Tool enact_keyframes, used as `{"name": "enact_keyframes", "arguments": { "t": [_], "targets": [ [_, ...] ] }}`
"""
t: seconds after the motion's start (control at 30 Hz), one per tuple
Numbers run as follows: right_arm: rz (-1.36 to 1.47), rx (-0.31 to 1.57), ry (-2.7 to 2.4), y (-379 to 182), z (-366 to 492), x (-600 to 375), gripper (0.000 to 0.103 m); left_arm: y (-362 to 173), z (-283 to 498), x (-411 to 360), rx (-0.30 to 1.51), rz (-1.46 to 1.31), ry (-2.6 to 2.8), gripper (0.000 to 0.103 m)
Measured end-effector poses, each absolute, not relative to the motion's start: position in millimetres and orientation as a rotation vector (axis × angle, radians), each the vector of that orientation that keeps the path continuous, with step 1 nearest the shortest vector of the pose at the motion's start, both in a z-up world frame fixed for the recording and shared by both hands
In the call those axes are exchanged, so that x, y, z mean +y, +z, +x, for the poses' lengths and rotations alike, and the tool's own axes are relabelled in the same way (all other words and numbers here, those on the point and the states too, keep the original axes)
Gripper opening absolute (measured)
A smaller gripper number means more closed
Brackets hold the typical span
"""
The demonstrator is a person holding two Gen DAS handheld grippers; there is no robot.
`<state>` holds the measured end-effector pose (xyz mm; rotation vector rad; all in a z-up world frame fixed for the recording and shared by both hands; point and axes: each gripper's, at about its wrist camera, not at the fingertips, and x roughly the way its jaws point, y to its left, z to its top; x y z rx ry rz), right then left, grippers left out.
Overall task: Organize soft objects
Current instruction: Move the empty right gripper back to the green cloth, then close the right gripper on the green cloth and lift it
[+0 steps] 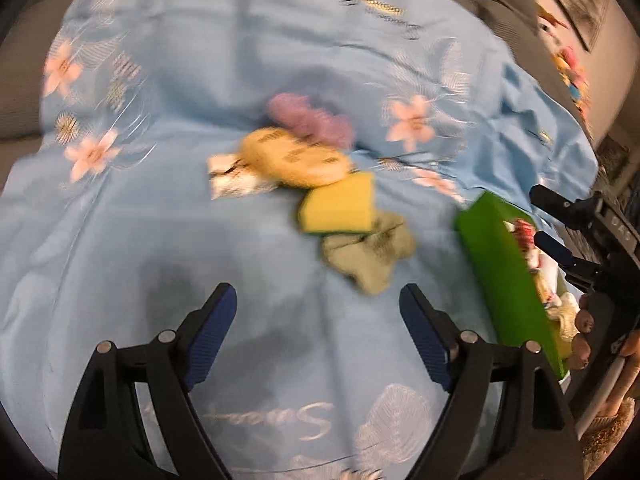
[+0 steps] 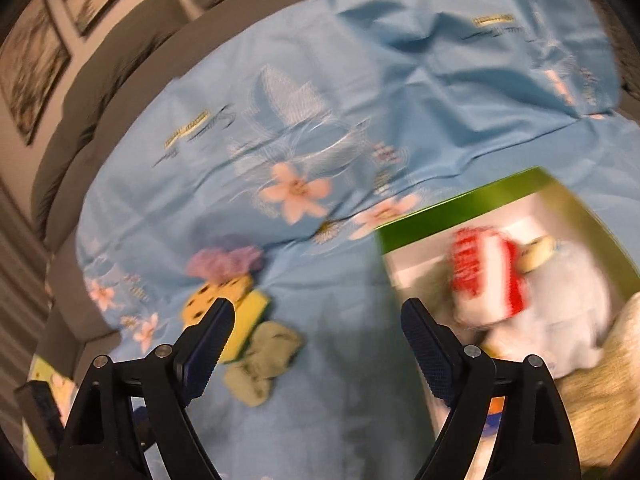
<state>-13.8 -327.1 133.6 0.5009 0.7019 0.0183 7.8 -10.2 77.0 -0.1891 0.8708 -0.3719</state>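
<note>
Soft objects lie in a cluster on a light blue flowered sheet (image 1: 160, 208): a purple fluffy piece (image 1: 308, 118), a yellow dotted sponge (image 1: 294, 156), a yellow-green sponge (image 1: 340, 208) and a grey-green cloth (image 1: 368, 254). A green box (image 1: 504, 276) at the right holds a red-and-white item (image 2: 486, 276) and pale soft things. My left gripper (image 1: 318, 312) is open and empty, hovering near the cloth. My right gripper (image 2: 316, 324) is open and empty, between the cluster (image 2: 240, 312) and the box (image 2: 472, 200); it also shows in the left wrist view (image 1: 560, 224).
The sheet covers a grey sofa with cushions (image 2: 120, 80) at the back. Framed pictures (image 2: 32, 60) hang on the wall. A white printed card (image 1: 236, 178) lies left of the dotted sponge. A beige knitted fabric (image 2: 608, 392) sits at the box's near right.
</note>
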Motion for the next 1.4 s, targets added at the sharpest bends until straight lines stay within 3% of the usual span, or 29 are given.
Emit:
{"name": "enact_keyframes", "arguments": {
  "t": [0.33,0.57,0.63,0.8,0.87,1.17,1.23,1.3,1.4],
  "targets": [
    [0.323,0.893,0.132,82.9,32.8,-235.8,0.086,54.9,12.1,30.4,0.913,-0.271,-0.260,0.083],
    [0.091,0.920,0.091,42.2,60.0,-203.3,0.085,53.3,13.0,39.6,0.919,-0.297,-0.235,0.083],
    [0.070,0.920,0.092,39.6,58.0,-198.6,0.075,55.9,13.2,42.3,0.907,-0.309,-0.234,0.083],
    [0.120,0.949,0.123,40.2,49.2,-192.7,0.026,55.3,14.5,43.7,0.921,-0.347,-0.261,0.083],
    [0.163,0.955,0.165,48.3,37.3,-191.1,0.023,57.0,14.6,43.4,0.918,-0.345,-0.262,0.083],
    [0.176,1.162,0.254,52.2,-0.9,-177.3,0.023,59.9,11.6,43.9,0.910,-0.350,-0.269,0.083],
    [0.212,1.185,0.258,49.4,-0.4,-182.5,0.033,60.3,10.3,40.3,0.909,-0.341,-0.283,0.083],
    [0.225,1.165,0.234,52.1,-0.3,-189.7,0.069,59.9,9.9,37.5,0.909,-0.330,-0.292,0.083],
    [0.254,1.104,0.200,62.5,-1.7,-204.7,0.076,58.0,10.4,33.6,0.913,-0.331,-0.308,0.082]
  ]
}}
